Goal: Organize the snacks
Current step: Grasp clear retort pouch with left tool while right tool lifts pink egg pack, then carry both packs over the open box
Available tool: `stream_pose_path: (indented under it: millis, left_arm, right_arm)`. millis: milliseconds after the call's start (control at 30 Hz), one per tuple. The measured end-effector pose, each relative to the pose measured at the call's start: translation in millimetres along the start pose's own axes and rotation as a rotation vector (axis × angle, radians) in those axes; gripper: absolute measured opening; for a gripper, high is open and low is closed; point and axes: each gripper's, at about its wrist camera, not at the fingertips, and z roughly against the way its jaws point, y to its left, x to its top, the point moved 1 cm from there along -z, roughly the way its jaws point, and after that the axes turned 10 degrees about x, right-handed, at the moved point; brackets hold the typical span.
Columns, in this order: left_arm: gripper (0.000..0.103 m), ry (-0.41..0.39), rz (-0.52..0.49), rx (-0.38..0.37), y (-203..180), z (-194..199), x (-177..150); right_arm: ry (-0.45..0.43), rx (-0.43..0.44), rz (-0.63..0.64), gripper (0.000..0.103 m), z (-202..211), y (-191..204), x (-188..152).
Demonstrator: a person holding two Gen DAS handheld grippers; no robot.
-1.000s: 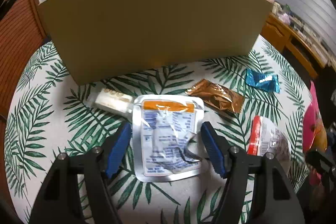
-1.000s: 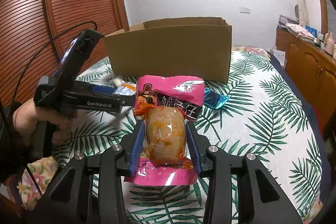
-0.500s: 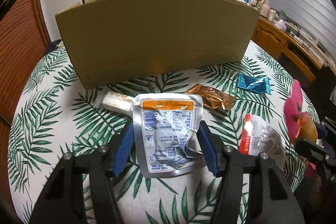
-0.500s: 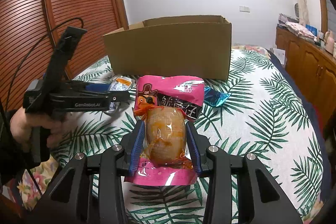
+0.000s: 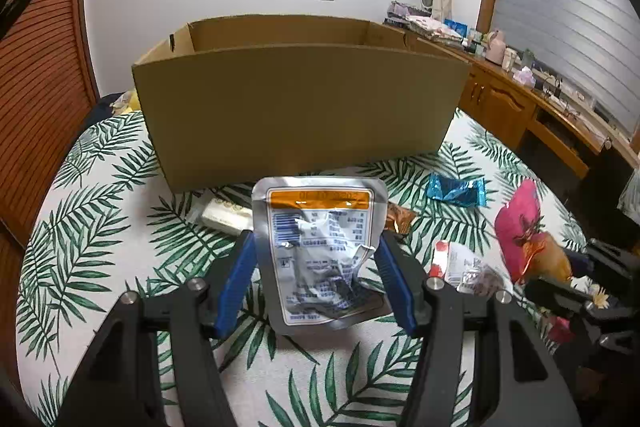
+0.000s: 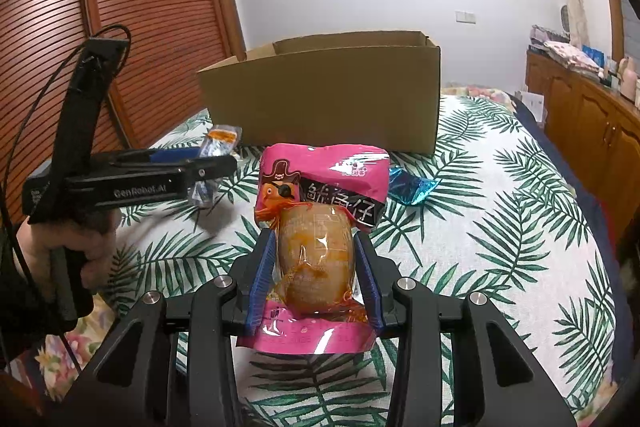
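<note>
Your left hand-held gripper (image 5: pixel 316 267) grasps a crumpled silver foil pouch (image 5: pixel 320 251) with an orange band and blue print; its jaws have just been closing, and the blue pads press on both side edges. The pouch is lifted clear of the palm-leaf-patterned bedspread (image 5: pixel 100 227), in front of the near wall of the open brown cardboard box (image 5: pixel 300 107).

Your right hand-held gripper (image 6: pixel 314 267) is clenched on a pink snack bag (image 6: pixel 320 195) with a clear window showing an orange-brown piece.

On the bedspread before the box lie a blue foil wrapper (image 5: pixel 456 189), a brown wrapper (image 5: pixel 398 219), a white packet (image 5: pixel 224 215) and a red-and-clear packet (image 5: pixel 464 267). The box top is open; bare bedspread lies to its left and right.
</note>
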Motion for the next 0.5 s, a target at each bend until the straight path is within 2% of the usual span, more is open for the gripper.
stream_pose_path:
  millis: [300, 500]
  left_arm:
    - [0.059, -0.035, 0.025, -0.021, 1.1, 16.2, 8.9]
    - [0.059, -0.04, 0.022, -0.039, -1.6, 30.0, 26.7]
  right_arm:
    - [-0.012, -0.006, 0.001, 0.039, 5.1, -0.6, 4.7]
    - [-0.023, -0.01, 0.012, 0.039, 16.6, 0.7, 30.0]
